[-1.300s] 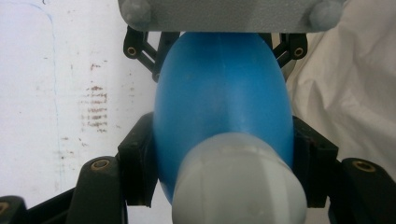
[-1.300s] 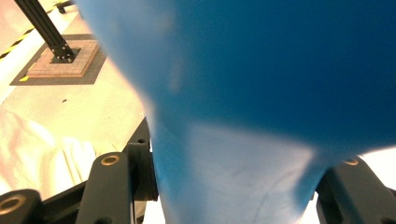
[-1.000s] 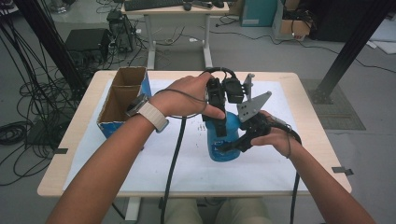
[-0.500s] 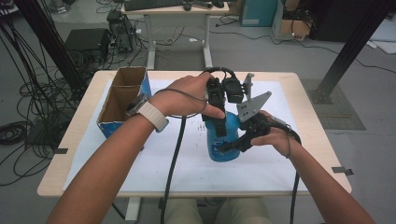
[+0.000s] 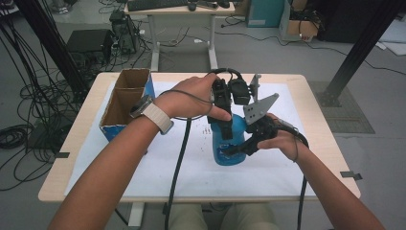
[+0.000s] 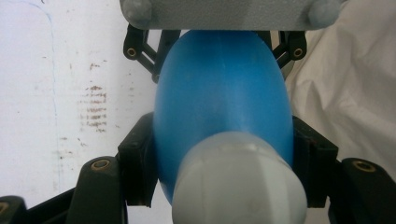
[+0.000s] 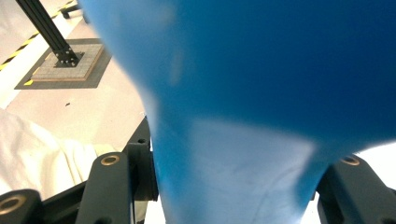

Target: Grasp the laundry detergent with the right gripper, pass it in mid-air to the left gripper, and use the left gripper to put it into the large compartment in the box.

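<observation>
We keep both grippers, left point(image 5: 229, 134) and right point(image 5: 230, 151), clenched on the blue bottle point(image 5: 229, 155), its white cap point(image 6: 238, 186) centred between the left jaws.

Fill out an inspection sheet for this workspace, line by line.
Surface: wooden table under a white sheet bearing small brown marks.
Job's things: blue bottle with a pale cap, held over the sheet.
Clutter: open cardboard box at the table's left edge.
Grippers: left gripper shut on the bottle from above; right gripper shut on it from the side.
Cables: one black cable trails from each gripper toward the person.
Surroundings: second desk, floor cables, black frame posts.
</observation>
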Motion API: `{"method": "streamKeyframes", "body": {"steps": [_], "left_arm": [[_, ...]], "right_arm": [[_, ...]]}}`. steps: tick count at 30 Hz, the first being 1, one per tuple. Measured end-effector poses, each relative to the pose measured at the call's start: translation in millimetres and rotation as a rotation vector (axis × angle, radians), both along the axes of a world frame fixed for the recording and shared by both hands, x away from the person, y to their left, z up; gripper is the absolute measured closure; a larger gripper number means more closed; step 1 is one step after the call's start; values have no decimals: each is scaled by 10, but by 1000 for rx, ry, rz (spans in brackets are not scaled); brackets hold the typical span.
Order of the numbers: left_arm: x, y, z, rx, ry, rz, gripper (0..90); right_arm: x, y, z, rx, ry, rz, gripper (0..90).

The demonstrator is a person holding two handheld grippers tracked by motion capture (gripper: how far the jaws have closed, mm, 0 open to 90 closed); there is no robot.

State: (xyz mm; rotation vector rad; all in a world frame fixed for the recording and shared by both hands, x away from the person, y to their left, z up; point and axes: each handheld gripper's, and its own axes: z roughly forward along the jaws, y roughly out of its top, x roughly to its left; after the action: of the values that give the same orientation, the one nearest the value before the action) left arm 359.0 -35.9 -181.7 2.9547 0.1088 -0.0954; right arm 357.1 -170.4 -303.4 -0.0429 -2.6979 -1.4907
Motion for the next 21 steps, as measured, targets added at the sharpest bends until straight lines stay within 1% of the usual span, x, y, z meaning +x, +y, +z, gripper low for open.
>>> {"method": "streamKeyframes", "body": {"steps": [2, 3, 7, 8, 10, 12, 13, 15, 17, 18, 19, 20, 21], "left_arm": [[5, -5, -3, 1, 1, -1, 374], [6, -9, -6, 2, 1, -1, 374], [11, -27, -20, 12, 2, -3, 374], [15, -32, -22, 14, 1, -7, 374], [15, -39, -25, 12, -1, -8, 375], [19, -44, -26, 12, 0, -10, 375], [19, -46, -27, 13, 0, -11, 375], [23, -55, -30, 22, -5, -15, 375], [30, -59, -32, 26, -9, -11, 375], [37, -57, -32, 28, -12, -9, 375], [39, -55, -35, 28, -13, -6, 375], [61, -53, -23, 54, -19, -33, 375], [68, -47, -28, 60, -20, -28, 375]], "right_arm": [[4, 2, -13, 10, 6, 4, 424], [9, -8, -7, -6, 10, 10, 424], [14, -9, -37, 13, 2, 7, 424], [9, -10, -46, 20, 11, 1, 423], [24, -16, -48, 8, 2, 12, 422], [24, -18, -54, 12, 4, 9, 420], [36, -15, -60, 8, -11, 8, 418], [35, -16, -62, 6, -15, 3, 415], [38, -15, -77, 14, -19, -10, 373], [38, -26, -86, 9, -8, -24, 338], [41, -39, -104, 23, 11, -14, 311], [38, -55, -113, 24, 17, -21, 292], [32, -83, -123, 20, 30, -36, 274]]}}
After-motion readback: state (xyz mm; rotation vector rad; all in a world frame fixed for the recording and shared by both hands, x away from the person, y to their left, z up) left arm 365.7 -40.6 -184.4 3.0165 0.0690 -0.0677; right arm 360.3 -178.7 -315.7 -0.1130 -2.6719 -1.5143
